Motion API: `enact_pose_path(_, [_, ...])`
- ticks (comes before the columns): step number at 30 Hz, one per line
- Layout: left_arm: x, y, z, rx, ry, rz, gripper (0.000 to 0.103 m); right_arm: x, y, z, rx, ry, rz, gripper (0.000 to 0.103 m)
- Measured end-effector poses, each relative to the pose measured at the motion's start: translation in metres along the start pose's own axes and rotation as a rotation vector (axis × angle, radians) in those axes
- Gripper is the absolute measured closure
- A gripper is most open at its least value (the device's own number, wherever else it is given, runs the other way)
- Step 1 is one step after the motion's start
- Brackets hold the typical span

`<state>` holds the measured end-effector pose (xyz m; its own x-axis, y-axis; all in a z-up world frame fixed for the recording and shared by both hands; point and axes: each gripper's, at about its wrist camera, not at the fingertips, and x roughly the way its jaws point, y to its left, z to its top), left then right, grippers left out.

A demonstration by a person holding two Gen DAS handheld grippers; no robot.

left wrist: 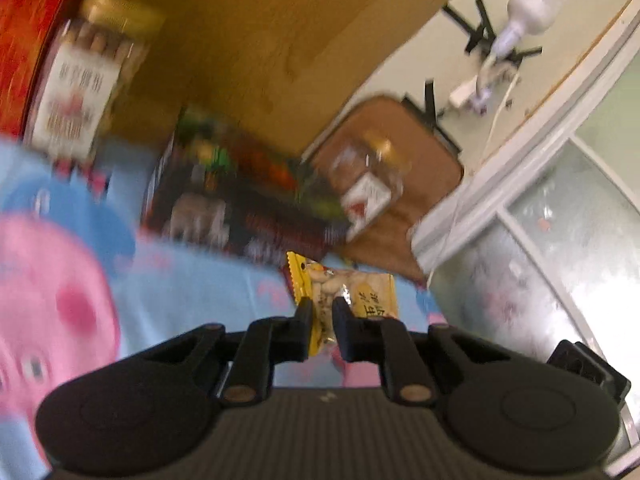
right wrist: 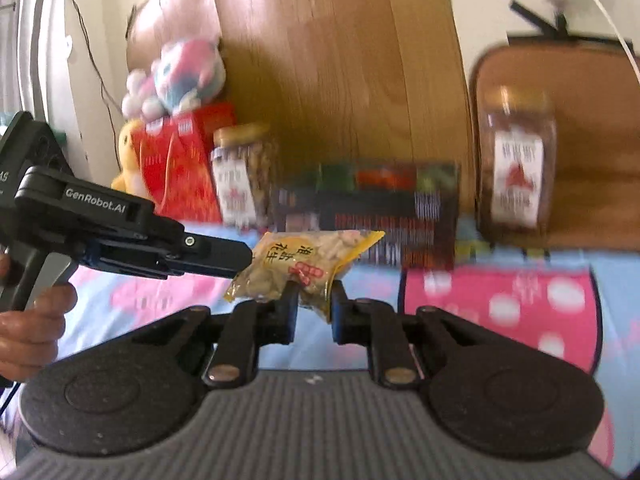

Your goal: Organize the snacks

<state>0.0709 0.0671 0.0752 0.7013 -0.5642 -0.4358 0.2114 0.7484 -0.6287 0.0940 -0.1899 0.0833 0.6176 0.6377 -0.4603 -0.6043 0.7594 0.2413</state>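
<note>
Yellow peanut packet [right wrist: 308, 258] pinched by both claws

Left claw [left wrist: 322, 306] and right claw [right wrist: 314, 290] are each clenching an end of it, holding it above the blue cartoon bedsheet [right wrist: 500, 300], before two snack jars [right wrist: 518, 168].

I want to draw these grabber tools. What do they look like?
Each hand-held gripper is matte black: two slim fingers on hinged bars with brass-coloured pins, two round discs, and a ribbed grey body. The left hand-held gripper has white "GenRobot.AI" lettering and a grey handle. The right hand-held gripper looks the same.
</note>
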Motion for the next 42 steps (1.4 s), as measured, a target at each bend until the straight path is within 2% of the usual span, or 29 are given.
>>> enact_pose_path(3, [0.006,-0.003,0.035,0.046,-0.051,0.023,0.091,0.019,-0.006,0.029,-0.01,-0.044,0.009,0.084])
enact_pose_path(8, [0.043,0.011,0.087,0.075,-0.081,0.135,0.09,0.068,-0.017,0.067,0.006,-0.062,-0.004,0.084])
enact_pose_path(10, [0.069,0.022,0.098,0.076,-0.041,0.206,0.084,0.094,-0.021,0.074,-0.006,-0.031,-0.031,0.075])
enact_pose_path(12, [0.084,0.034,0.1,0.055,-0.021,0.289,0.084,0.116,-0.028,0.071,-0.031,0.045,-0.087,0.072])
enact_pose_path(13, [0.083,0.036,0.099,0.044,-0.025,0.293,0.085,0.118,-0.034,0.068,-0.022,0.054,-0.122,0.072])
enact_pose_path(16, [0.063,0.032,0.087,0.047,-0.081,0.229,0.085,0.086,-0.048,0.059,0.055,-0.018,-0.127,0.071])
enact_pose_path(20, [0.044,0.013,0.065,0.09,-0.112,0.233,0.083,0.047,-0.058,0.042,0.143,-0.062,-0.112,0.07])
enact_pose_path(24, [0.026,-0.014,0.03,0.148,-0.11,0.286,0.082,0.023,-0.059,0.024,0.221,-0.054,-0.089,0.07])
enact_pose_path(27, [0.016,-0.027,0.001,0.164,-0.092,0.365,0.07,0.011,-0.055,0.012,0.289,-0.032,-0.074,0.07])
enact_pose_path(30, [0.003,-0.031,-0.026,0.151,-0.067,0.42,0.069,0.004,-0.041,0.002,0.31,-0.013,-0.086,0.068])
enact_pose_path(32, [-0.002,-0.033,-0.044,0.151,-0.048,0.459,0.069,-0.008,-0.03,-0.007,0.314,-0.01,-0.089,0.062])
enact_pose_path(33, [-0.005,-0.034,-0.054,0.156,-0.039,0.479,0.066,-0.015,-0.025,-0.012,0.317,-0.008,-0.092,0.058])
enact_pose_path(36, [-0.014,-0.039,-0.079,0.169,-0.024,0.526,0.052,-0.035,-0.008,-0.028,0.317,-0.005,-0.088,0.056])
enact_pose_path(38, [-0.02,-0.045,-0.094,0.193,-0.026,0.566,0.04,-0.046,0.002,-0.038,0.323,0.005,-0.093,0.046])
enact_pose_path(40, [-0.028,-0.052,-0.109,0.221,-0.038,0.606,0.014,-0.057,0.01,-0.048,0.341,0.009,-0.097,0.031])
enact_pose_path(42, [-0.039,-0.058,-0.124,0.25,-0.065,0.648,0.001,-0.067,0.017,-0.058,0.356,0.01,-0.106,0.026])
